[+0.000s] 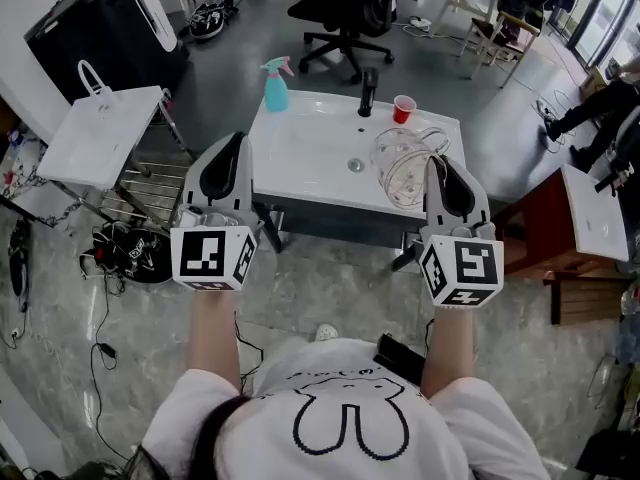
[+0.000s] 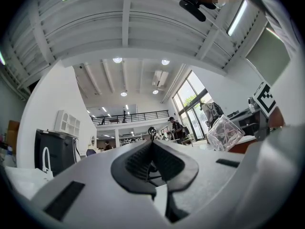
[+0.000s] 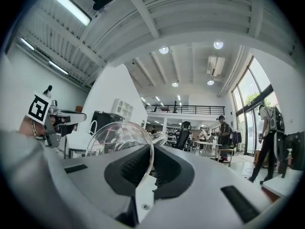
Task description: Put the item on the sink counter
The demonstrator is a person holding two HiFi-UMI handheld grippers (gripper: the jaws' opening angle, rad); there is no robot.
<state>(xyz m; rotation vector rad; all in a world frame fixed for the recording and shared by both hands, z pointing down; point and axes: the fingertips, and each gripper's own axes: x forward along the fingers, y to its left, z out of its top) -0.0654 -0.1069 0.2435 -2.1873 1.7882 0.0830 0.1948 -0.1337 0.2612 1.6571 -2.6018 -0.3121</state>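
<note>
The right gripper (image 3: pixel 151 149) has its jaws clenched on the thin wall of a clear glass pitcher (image 1: pixel 402 164). In the right gripper view the rim of the glass runs down between the two black pads, which press on it from either side, leaving only the width of the glass between them. The pitcher's round body bulges out to the left of the jaws.

In the head view the pitcher lies tilted on its side, its mouth toward the person. It sits over the white sink surface (image 1: pixel 300 138), nearer the person than the black faucet (image 1: pixel 368 92) and a little to the faucet's right. Whether its underside touches the surface or hangs just above it cannot be told.

The left gripper (image 2: pixel 152 144) has its jaws closed together. The ribbed pads meet at their tips with nothing between them. It is held at the near edge of the surface, well to the left of the faucet and clear of the pitcher.

A red cup (image 1: pixel 403 109) stands just right of the faucet. A blue spray bottle (image 1: pixel 276 86) stands at the back left corner, well to the faucet's left.
</note>
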